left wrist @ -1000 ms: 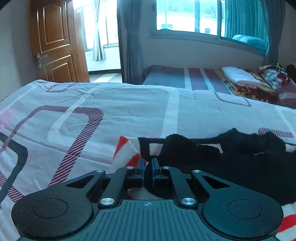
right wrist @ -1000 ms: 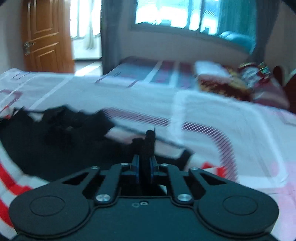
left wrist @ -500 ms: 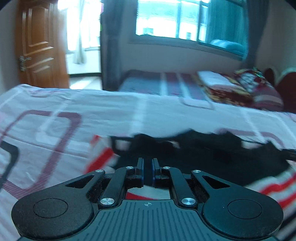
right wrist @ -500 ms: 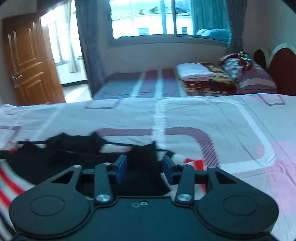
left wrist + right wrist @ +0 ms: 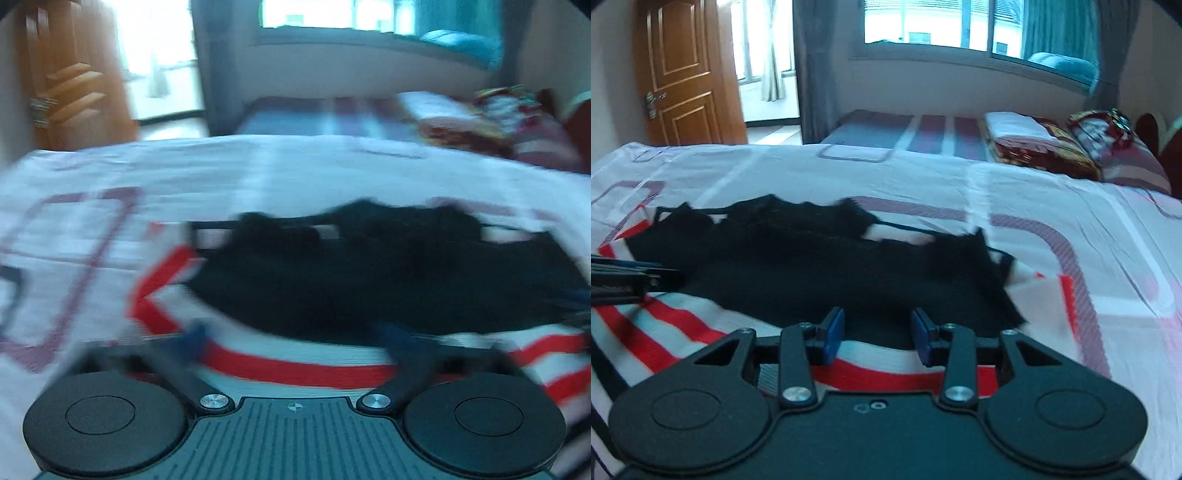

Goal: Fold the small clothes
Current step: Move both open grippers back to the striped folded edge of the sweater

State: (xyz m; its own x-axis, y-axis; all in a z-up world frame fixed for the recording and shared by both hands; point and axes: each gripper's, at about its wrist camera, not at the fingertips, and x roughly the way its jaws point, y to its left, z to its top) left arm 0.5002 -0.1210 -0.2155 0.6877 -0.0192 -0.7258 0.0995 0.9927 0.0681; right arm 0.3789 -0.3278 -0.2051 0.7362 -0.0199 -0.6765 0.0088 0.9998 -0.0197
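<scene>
Right wrist view: black garment (image 5: 820,266) lying crosswise just ahead of right gripper (image 5: 878,334), fingers spread, empty; left gripper (image 5: 295,339) also spread, blurry.

A small black garment (image 5: 827,269) lies spread flat and crumpled on a red-and-white striped cloth (image 5: 665,328) atop the bed. Its far edge is ragged, with thin straps stretched along it toward the right. In the blurred left wrist view the black garment (image 5: 388,273) crosses the striped cloth (image 5: 295,365) from side to side.
</scene>
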